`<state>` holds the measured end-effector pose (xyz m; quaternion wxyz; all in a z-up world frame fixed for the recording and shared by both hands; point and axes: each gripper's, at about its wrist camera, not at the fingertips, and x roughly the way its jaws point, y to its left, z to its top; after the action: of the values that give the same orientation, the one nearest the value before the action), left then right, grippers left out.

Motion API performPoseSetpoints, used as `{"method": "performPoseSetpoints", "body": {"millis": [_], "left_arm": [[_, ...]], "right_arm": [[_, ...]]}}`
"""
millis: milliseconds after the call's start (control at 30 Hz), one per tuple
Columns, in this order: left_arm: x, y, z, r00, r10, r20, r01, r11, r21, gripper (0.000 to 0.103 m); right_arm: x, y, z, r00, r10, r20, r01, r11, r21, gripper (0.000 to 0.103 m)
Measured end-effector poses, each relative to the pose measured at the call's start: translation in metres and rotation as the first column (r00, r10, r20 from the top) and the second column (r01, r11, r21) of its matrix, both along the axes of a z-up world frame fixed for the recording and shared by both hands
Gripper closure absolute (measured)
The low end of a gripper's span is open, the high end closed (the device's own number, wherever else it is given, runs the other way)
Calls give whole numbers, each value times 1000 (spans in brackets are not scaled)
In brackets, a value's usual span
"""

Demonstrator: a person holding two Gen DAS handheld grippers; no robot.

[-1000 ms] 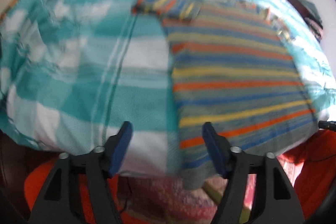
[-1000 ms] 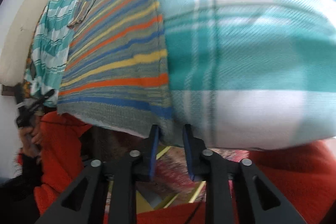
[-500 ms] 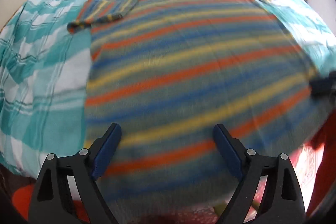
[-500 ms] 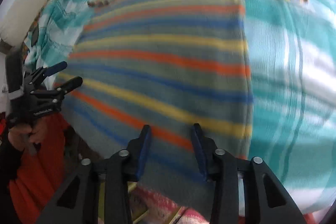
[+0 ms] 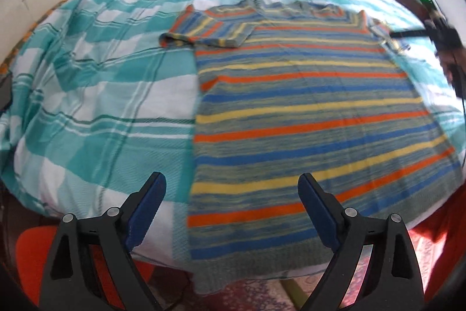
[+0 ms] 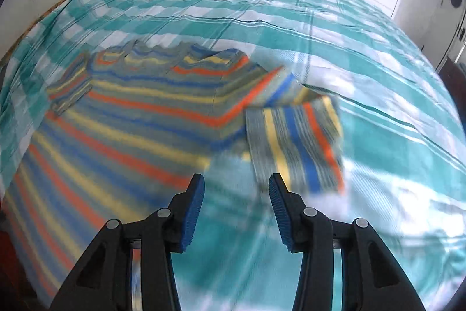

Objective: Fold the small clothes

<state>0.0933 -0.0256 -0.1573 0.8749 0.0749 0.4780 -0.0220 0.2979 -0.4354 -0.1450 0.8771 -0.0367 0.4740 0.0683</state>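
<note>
**Striped shirt flat on the bed, both grippers empty**

Striped knit in orange, blue, yellow and grey-green: the shirt [image 5: 305,118] lies spread flat on the bed [image 5: 110,95], which is covered by a teal-and-white checked sheet. Its hem hangs a little over the near edge of the bed, and its collar points toward the far side.

My left gripper [image 5: 231,212] hovers at the shirt's hem, jaws spread wide, with nothing between them. One blue pad sits over the bare sheet just beside the shirt's edge; the other sits over the striped fabric. I cannot tell whether either pad touches the cloth. The sleeve on that side [image 5: 204,31] is folded in toward the shirt's body, lying partly on the sheet.

My right gripper [image 6: 236,209] is up beside the shirt's other shoulder, jaws moderately open and holding nothing. Just ahead of its pads lies the other sleeve [image 6: 294,142], stretched out from the shirt over the sheet with its cuff toward me. This view is blurred, so I cannot say whether the pads touch it. In the left wrist view, my right gripper [image 5: 407,34] appears at the far corner of the shirt, near that sleeve.
</note>
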Motion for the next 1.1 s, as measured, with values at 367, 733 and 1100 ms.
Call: {"method": "performPoseSetpoints", "body": {"millis": [367, 733, 1100], "left_arm": [[8, -12, -19, 997, -32, -65, 37, 996, 86, 10], [1, -47, -12, 989, -127, -73, 134, 986, 97, 10], [3, -59, -18, 984, -132, -116, 140, 988, 66, 10]], "right_arm": [[43, -47, -35, 974, -225, -8, 224, 967, 122, 98], [-40, -273, -53, 751, -632, -191, 646, 645, 409, 95], [-78, -247, -79, 753, -554, -354, 623, 429, 654, 66]]}}
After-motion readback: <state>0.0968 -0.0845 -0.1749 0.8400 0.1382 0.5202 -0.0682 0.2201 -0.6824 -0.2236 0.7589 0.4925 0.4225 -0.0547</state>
